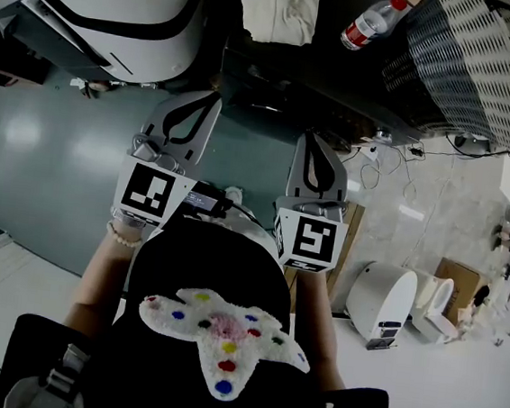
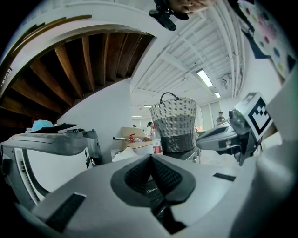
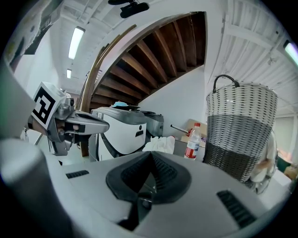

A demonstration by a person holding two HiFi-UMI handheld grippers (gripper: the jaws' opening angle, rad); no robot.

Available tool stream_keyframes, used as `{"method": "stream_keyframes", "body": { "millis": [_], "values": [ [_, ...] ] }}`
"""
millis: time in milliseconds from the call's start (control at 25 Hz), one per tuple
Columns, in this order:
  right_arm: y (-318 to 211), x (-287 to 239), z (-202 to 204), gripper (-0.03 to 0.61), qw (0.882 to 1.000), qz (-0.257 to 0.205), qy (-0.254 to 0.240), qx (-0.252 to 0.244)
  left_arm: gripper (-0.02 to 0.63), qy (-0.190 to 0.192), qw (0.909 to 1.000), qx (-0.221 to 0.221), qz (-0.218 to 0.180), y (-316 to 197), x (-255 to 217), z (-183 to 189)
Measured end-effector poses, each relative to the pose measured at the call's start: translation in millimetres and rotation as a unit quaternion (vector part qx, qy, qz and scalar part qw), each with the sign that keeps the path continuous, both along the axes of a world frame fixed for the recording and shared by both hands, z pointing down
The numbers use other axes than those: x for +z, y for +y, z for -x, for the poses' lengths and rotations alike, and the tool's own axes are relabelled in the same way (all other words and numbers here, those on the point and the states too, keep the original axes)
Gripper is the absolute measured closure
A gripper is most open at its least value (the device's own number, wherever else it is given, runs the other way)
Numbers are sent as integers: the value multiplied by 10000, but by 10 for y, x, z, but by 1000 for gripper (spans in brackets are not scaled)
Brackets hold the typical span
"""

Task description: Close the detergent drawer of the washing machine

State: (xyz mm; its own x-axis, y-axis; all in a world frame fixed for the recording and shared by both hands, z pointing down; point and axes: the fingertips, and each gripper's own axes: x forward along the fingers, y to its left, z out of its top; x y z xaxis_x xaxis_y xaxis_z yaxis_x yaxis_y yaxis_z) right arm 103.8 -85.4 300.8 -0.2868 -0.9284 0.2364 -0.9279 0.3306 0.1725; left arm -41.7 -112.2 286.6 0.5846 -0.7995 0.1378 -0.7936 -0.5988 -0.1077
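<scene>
Both my left gripper [image 1: 197, 111] and right gripper [image 1: 313, 155] are pressed together on nothing. They're parked side by side mid-frame, aimed at the washing machine [image 1: 286, 84] in the upper middle, a neutral pose I'd guess. Can't make out the drawer itself. Basket [image 1: 469, 67], bottle [image 1: 372, 22] and cloth [image 1: 278, 6] sit on top, with grey-green floor [image 1: 44, 140] at left.

Right hand-held gripper [image 3: 151, 158] (jaws together), basket [image 3: 240, 130], bottle [image 3: 192, 142]

Head view steeply down, gripper views near level, sharing wicker basket [image 2: 175, 124]
</scene>
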Motion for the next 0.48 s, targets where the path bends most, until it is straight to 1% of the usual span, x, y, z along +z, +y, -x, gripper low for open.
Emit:
{"method": "stream_keyframes", "body": {
  "millis": [360, 480],
  "values": [
    [-5, 9, 64, 574, 9999, 10, 66, -105, 603, 18, 10000, -45, 28, 3, 19, 40],
    [-5, 21, 83, 574, 9999, 23, 66, -127, 603, 59, 10000, -18, -25, 0, -11, 38]
  ]
}}
